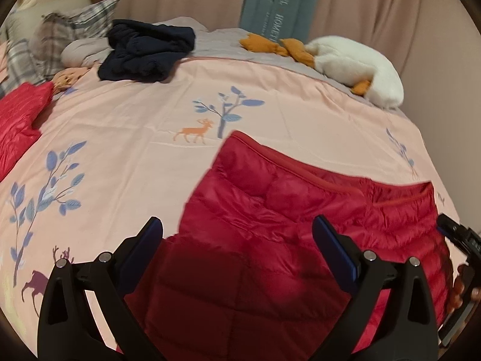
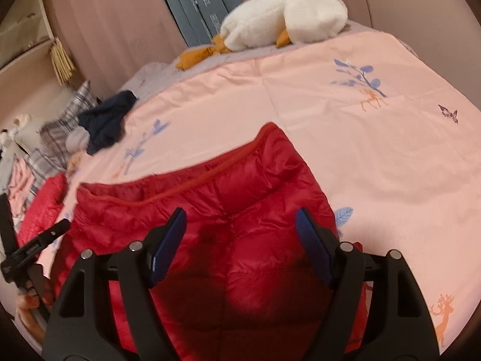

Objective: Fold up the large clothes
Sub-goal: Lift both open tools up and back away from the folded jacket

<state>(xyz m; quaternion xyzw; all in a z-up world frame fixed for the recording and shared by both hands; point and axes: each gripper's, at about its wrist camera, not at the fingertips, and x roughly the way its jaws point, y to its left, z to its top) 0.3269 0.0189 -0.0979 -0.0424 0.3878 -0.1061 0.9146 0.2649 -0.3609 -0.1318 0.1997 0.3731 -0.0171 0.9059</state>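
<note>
A red quilted puffer jacket [image 1: 270,240] lies flat on the pink bedspread [image 1: 126,138], its trimmed edge toward the far side. My left gripper [image 1: 239,230] hovers over the jacket's left part with its jaws wide apart and nothing pinched between the blue pads. In the right wrist view the same jacket [image 2: 240,186] fills the foreground. My right gripper [image 2: 240,219] stands open above its middle, the pads clear of the fabric. Each gripper shows at the edge of the other's view: the right gripper [image 1: 457,234] and the left gripper [image 2: 33,246], with a hand below it.
A second red garment [image 1: 18,114] lies at the bed's left edge. A dark navy garment [image 1: 147,51] sits crumpled at the back by plaid pillows [image 1: 60,30]. A white goose plush [image 1: 354,66] lies at the back right. Curtains [image 1: 405,15] hang behind the bed.
</note>
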